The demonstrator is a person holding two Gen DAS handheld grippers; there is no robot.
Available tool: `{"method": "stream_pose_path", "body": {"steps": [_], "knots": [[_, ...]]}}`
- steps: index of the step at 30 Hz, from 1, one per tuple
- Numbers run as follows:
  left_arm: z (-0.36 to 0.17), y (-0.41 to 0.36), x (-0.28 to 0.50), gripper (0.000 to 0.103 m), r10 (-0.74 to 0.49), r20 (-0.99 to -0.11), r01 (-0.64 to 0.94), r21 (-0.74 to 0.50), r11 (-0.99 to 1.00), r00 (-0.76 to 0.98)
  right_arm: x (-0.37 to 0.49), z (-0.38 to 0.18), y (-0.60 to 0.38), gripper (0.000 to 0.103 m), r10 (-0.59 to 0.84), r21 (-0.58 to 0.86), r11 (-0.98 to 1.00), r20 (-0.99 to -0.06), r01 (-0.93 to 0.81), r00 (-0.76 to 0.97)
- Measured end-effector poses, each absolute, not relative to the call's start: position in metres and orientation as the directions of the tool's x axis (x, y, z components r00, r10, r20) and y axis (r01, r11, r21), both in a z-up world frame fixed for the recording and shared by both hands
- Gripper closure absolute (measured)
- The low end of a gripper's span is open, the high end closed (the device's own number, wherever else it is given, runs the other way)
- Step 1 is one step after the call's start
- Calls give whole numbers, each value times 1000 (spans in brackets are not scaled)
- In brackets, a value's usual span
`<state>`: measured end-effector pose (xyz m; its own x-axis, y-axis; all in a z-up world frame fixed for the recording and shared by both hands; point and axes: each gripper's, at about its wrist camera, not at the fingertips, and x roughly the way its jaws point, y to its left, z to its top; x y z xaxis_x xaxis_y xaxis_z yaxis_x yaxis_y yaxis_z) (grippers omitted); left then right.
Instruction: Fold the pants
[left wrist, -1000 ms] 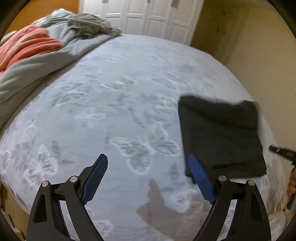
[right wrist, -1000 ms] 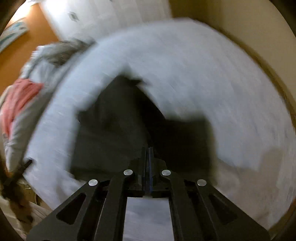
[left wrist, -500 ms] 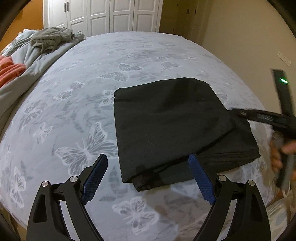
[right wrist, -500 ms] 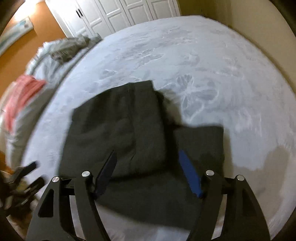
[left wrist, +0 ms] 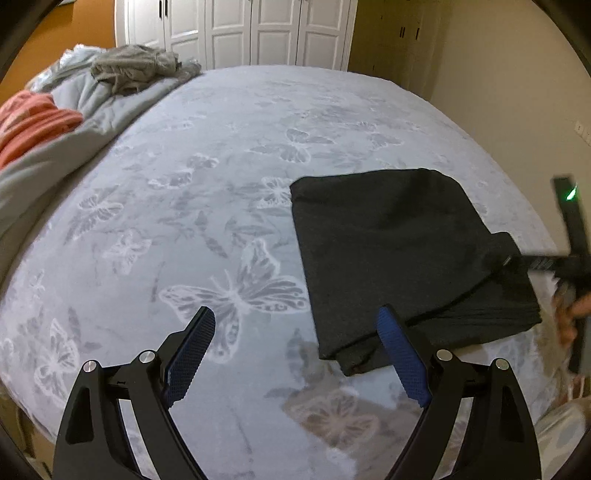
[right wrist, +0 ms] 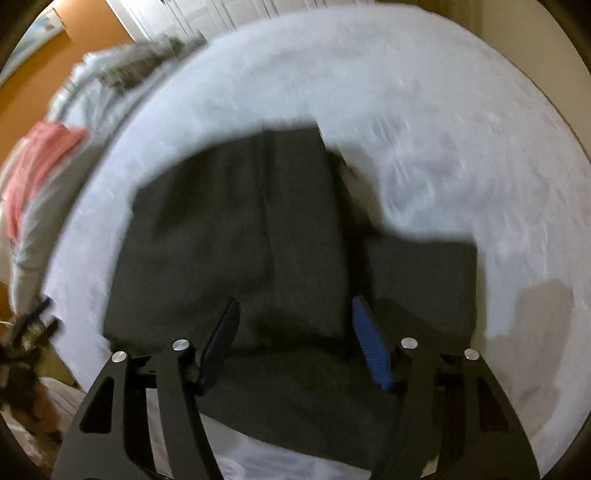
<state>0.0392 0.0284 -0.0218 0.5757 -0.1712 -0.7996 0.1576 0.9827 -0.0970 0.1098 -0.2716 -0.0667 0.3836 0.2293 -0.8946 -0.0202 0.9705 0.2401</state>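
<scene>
Black pants (left wrist: 388, 240) lie folded into a rough square on the butterfly-print bed (left wrist: 184, 184), right of centre in the left wrist view. My left gripper (left wrist: 295, 314) hangs open over the sheet, its right pad (left wrist: 402, 362) at the pants' near left corner and nothing between the fingers. In the blurred right wrist view, the pants (right wrist: 229, 240) fill the middle, with one folded layer over a wider lower one. My right gripper (right wrist: 295, 302) hovers low over them, jaws apart and closing. Fabric lies under the gap, and the pads do not press on it.
A grey blanket (left wrist: 55, 158), an orange cloth (left wrist: 33, 122) and a crumpled grey garment (left wrist: 136, 70) are heaped at the bed's far left. White closet doors (left wrist: 258, 33) stand behind. A beige wall (left wrist: 498, 92) runs along the right. A hand (left wrist: 569, 317) holds the right tool.
My right gripper went from shut on the pants fabric to open, let the fold drop flat, then sank closer with narrower jaws. In the left view, the pants sit further right than half a second ago.
</scene>
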Motion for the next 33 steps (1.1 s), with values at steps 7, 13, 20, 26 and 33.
{"method": "stream_pose_path", "body": {"steps": [7, 13, 20, 26, 33], "knots": [[-15, 20, 36, 16, -197, -779, 152, -132, 979, 595, 112, 37, -204, 92, 187, 57, 973, -770, -226, 610], [-26, 10, 40, 16, -192, -806, 172, -113, 979, 561, 169, -10, -226, 79, -101, -208, 965, -858, -162, 504], [-24, 0, 39, 16, -199, -792, 204, -95, 974, 578, 140, -41, -321, 32, 157, 227, 971, -839, 74, 521], [-24, -5, 43, 16, -227, -792, 204, -133, 970, 566, 184, -74, -303, 44, 237, 300, 950, -872, 84, 428], [-16, 19, 48, 16, -246, -773, 162, -186, 969, 584, 173, -9, -247, 88, 289, 320, 947, -802, -32, 523]]}}
